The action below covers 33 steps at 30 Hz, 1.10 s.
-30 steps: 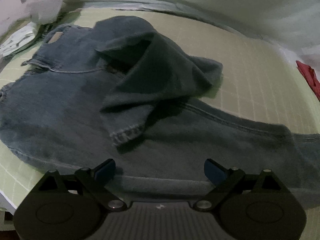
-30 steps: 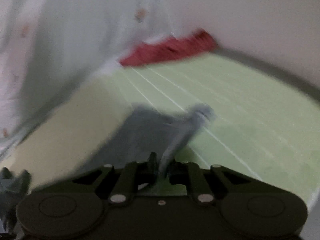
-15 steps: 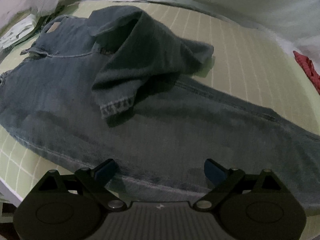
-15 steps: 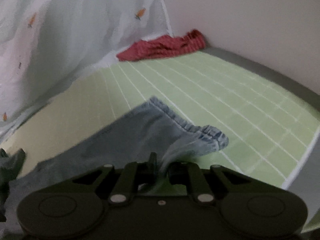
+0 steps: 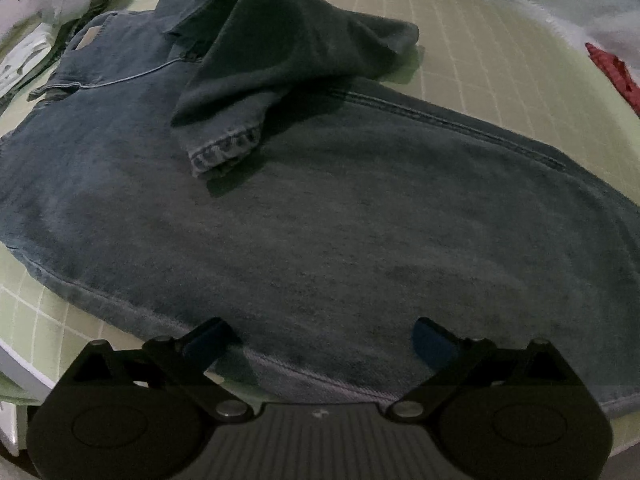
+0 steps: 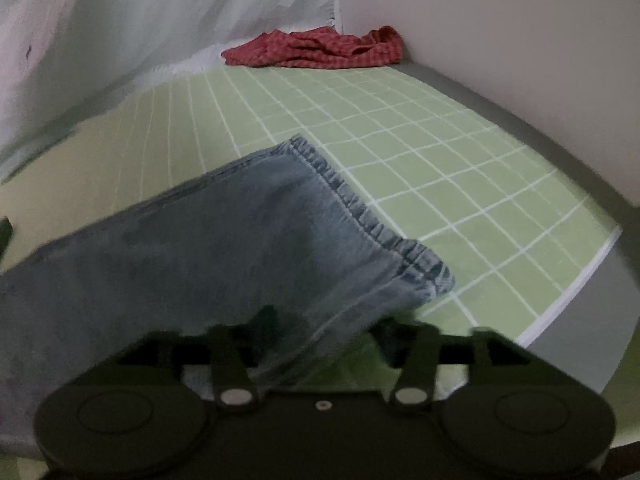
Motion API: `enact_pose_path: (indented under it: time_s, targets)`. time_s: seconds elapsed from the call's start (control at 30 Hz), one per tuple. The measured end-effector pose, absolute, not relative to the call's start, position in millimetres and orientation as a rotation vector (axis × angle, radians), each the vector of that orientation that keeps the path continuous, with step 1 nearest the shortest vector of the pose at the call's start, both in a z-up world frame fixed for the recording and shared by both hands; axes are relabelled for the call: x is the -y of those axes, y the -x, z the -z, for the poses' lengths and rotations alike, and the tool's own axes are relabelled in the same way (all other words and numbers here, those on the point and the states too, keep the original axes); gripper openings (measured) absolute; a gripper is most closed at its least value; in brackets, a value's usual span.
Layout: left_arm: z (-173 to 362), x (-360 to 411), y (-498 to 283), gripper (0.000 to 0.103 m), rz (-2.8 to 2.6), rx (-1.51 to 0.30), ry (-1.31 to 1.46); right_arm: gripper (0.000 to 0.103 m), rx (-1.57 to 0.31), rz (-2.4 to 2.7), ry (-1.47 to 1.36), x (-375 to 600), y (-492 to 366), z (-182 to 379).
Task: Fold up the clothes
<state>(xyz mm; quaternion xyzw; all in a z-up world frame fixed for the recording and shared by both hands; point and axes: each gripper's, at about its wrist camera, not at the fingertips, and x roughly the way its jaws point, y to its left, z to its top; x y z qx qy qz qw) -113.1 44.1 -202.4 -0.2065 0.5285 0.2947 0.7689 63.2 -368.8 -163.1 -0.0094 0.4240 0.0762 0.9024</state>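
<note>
A: Item one, jeans (image 5: 340, 220). Position?

B: Spread on the green gridded mat (image 5: 472, 60). One leg is laid out flat ahead of the left gripper (image 5: 320, 340), its near seam edge lying between and just under the fingertips. The other leg is seen bunched and doubled back, hem (image 5: 224, 152) uppermost, beyond the fingers and to their left.

A: Left gripper, state?

B: Fingers spread wide, nothing held. Against the half-second-earlier view, the denim is seen larger and closer; the gripper has been brought nearer the long edge.

A: Right gripper (image 6: 320, 332)?

B: The leg end (image 6: 248, 248) was pinched between closed fingers half a second ago. Now the fingers are parted and the cloth is draped loosely between them, the cuff (image 6: 380, 236) lying ahead and to the right on the mat. Whether any grip remains cannot be told with certainty; release is judged likely.

A: Meaning for the task?

B: The leg is judged laid straight. The bunched leg is not yet unfolded, so no fold is made.

A: Other entries?

B: Red checked garment (image 6: 316, 48), well beyond the right fingers, by the wall.
</note>
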Motion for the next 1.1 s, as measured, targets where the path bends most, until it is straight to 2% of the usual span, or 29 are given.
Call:
enact_pose_path:
  time_s: [0.1, 0.13, 0.2, 0.5, 0.67, 0.93, 1.1]
  targets:
    - [197, -47, 124, 0.099, -0.628, -1.098, 0.49, 0.08, -0.853, -0.13, 0.08, 359, -60, 159]
    - [194, -49, 128, 0.099, -0.624, -1.079, 0.501, 0.089, -0.84, -0.114, 0.105, 355, -59, 157]
    - [188, -55, 138, 0.099, -0.618, -1.043, 0.521, 0.1, -0.796, -0.053, 0.155, 345, -55, 149]
    - [171, -129, 199, 0.099, -0.742, -0.976, 0.572, 0.103, -0.722, 0.07, 0.184, 275, -47, 116]
    - [163, -176, 235, 0.099, -0.824, -0.933, 0.62, 0.103, -0.752, -0.131, 0.244, 189, -27, 120]
    - [168, -255, 250, 0.099, -0.876, -0.919, 0.662, 0.103, -0.727, -0.459, 0.351, 48, 16, 126]
    - [167, -301, 247, 0.099, -0.858, -0.918, 0.603, 0.103, -0.687, -0.629, 0.273, -28, 38, 117]
